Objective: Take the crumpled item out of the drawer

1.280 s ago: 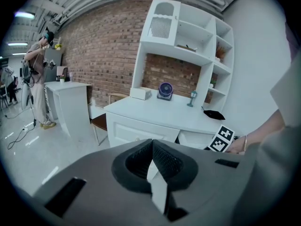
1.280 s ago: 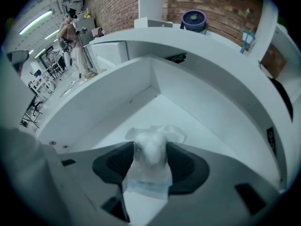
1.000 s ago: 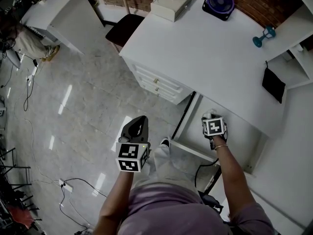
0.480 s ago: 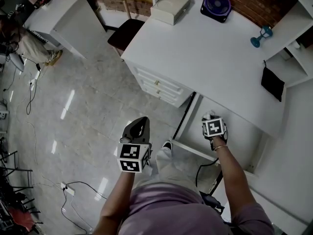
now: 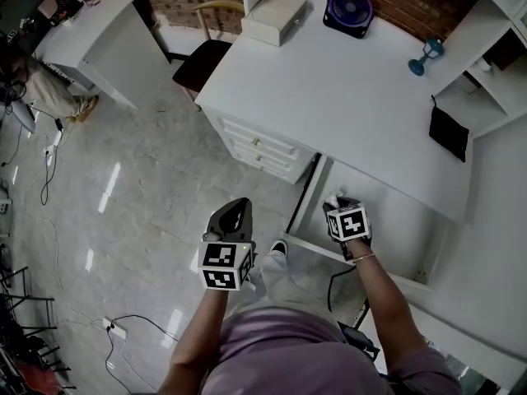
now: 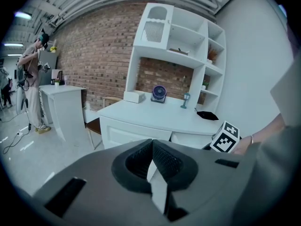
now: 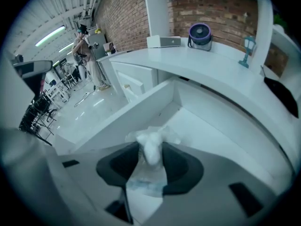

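Note:
The crumpled item (image 7: 150, 140) is a white wad of thin paper or plastic. It sits pinched between the pads of my right gripper (image 7: 150, 149), whose jaws are closing on it, just above the open white drawer (image 7: 211, 135). In the head view the right gripper (image 5: 335, 202) reaches into the drawer (image 5: 403, 229) under the desk, with the white wad (image 5: 330, 197) at its tip. My left gripper (image 5: 233, 215) hangs over the floor left of the drawer, jaws together and holding nothing. In its own view the left gripper (image 6: 151, 145) shows its pads meeting.
The white desk (image 5: 346, 97) carries a purple fan (image 5: 347, 11), a white box (image 5: 274, 16), a teal ornament (image 5: 422, 56) and a black item (image 5: 449, 134). A closed drawer unit (image 5: 259, 148) stands left of the open drawer. A chair (image 5: 202, 60) and floor cables (image 5: 123, 323) lie to the left.
The head view has shifted, so the desk sits lower and further left in frame. My right gripper has come slightly back and left. The left gripper has held still.

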Demonstrator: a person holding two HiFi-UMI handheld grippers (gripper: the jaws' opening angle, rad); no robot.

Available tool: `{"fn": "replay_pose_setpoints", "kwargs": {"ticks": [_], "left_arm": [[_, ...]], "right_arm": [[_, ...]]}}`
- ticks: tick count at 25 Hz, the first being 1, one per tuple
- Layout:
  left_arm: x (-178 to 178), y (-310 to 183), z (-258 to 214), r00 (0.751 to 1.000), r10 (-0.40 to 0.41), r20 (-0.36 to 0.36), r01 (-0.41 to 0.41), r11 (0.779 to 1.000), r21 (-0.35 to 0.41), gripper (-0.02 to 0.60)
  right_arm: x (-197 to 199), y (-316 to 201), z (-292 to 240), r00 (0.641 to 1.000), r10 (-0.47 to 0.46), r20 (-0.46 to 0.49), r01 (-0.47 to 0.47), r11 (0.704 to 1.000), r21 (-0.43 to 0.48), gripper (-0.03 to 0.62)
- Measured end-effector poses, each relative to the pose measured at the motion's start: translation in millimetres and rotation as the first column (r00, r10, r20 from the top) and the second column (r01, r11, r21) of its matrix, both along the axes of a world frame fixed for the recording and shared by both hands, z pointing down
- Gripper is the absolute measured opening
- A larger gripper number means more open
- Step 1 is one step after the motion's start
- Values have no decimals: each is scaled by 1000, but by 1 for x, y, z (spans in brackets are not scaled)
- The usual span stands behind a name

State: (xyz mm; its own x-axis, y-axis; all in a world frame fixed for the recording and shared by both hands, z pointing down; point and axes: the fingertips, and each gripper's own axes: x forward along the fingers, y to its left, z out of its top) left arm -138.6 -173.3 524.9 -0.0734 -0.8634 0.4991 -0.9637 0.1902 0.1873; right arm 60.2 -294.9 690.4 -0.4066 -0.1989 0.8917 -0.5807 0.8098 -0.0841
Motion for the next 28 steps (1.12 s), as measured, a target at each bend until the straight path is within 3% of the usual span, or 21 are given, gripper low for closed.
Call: {"fn": "replay_pose_setpoints", "kwargs": {"ticks": [13, 21, 28], "left_arm": [[4, -5, -5, 995, 101, -15, -101, 994, 37, 0], [0, -8, -15, 985, 172, -18, -170, 983, 63, 0], [-2, -9, -18, 973, 231, -12, -229, 970, 78, 0]], "right_arm": [[-23, 22, -72, 977, 93, 190, -102, 994, 38, 158], [-32, 36, -126, 933, 177, 313, -204, 977, 56, 158], [-34, 51, -169, 870, 247, 426, -300, 952, 62, 158]]}}
